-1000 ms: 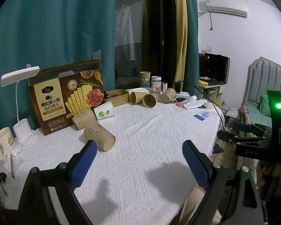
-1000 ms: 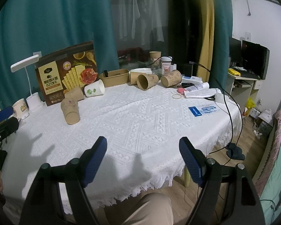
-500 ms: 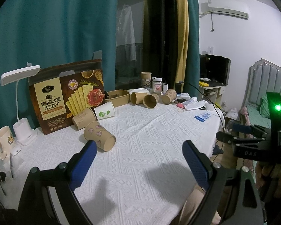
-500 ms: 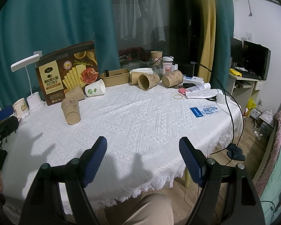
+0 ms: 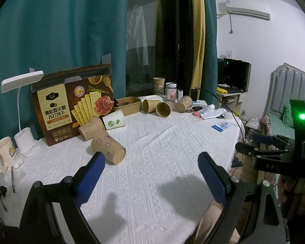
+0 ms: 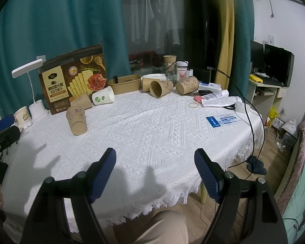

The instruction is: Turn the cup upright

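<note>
Your table [image 6: 152, 122] wears a white woven cloth, with a cracker box [image 5: 73, 103] standing along its far-left edge and paper cups lying beside it. The brown cup [image 5: 108, 148] with pink prints lies on its side near the left edge, in front of the box, mouth toward you. Your left gripper [image 5: 151, 163] and right gripper [image 6: 155, 160] both hang over the near edge with jaws spread wide, holding nothing.

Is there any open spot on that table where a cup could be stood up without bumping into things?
Yes: bare cloth spreads across the tablecloth from the tipped patterned cup to the blue card, reaching the near fringe. The back edge is crowded: cracker box, white cup, brown tray and more tipped cups.
</note>
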Motion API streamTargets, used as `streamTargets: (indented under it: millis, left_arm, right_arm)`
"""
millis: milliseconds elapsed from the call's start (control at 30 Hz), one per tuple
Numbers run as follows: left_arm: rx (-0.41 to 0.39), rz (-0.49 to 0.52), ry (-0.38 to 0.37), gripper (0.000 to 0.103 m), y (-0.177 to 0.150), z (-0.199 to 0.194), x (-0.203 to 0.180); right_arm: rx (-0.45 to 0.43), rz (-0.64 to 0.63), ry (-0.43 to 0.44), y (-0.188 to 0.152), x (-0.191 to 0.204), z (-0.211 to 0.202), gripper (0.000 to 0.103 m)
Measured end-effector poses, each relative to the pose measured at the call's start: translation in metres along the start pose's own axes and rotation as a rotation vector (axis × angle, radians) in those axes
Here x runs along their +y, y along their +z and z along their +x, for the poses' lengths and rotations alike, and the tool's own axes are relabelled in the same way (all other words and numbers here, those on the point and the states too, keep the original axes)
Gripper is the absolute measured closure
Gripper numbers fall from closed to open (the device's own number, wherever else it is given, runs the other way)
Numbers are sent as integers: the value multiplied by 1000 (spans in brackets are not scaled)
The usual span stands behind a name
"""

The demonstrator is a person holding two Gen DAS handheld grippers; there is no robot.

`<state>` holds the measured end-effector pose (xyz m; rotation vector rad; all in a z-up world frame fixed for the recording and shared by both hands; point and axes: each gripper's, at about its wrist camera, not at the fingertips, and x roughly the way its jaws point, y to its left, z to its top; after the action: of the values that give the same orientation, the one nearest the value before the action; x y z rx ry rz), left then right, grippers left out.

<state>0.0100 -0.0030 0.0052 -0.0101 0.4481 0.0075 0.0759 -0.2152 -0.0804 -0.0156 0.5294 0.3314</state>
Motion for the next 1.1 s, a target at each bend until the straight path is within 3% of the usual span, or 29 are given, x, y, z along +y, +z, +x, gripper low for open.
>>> streamTargets:
  millis: [300,467,667,833,1100]
  left_arm:
    - [8,-1,4,10,-1,6,2]
    - [48,-25,12,10,6,30,16]
    - [128,-177,76,10,9,89,59]
    - [220,-365,50,10,7,148,111]
    - [380,-565,6,10,-12,224,154]
  right_arm:
    - [8,0,2,1,-2,6,26]
    - [30,3,7,7,-6,25,26]
    - [66,10,27,17,-11,60,26]
    - [95,10,41,21,-12,86,26]
    - [141,39,45,19,-22,115,26]
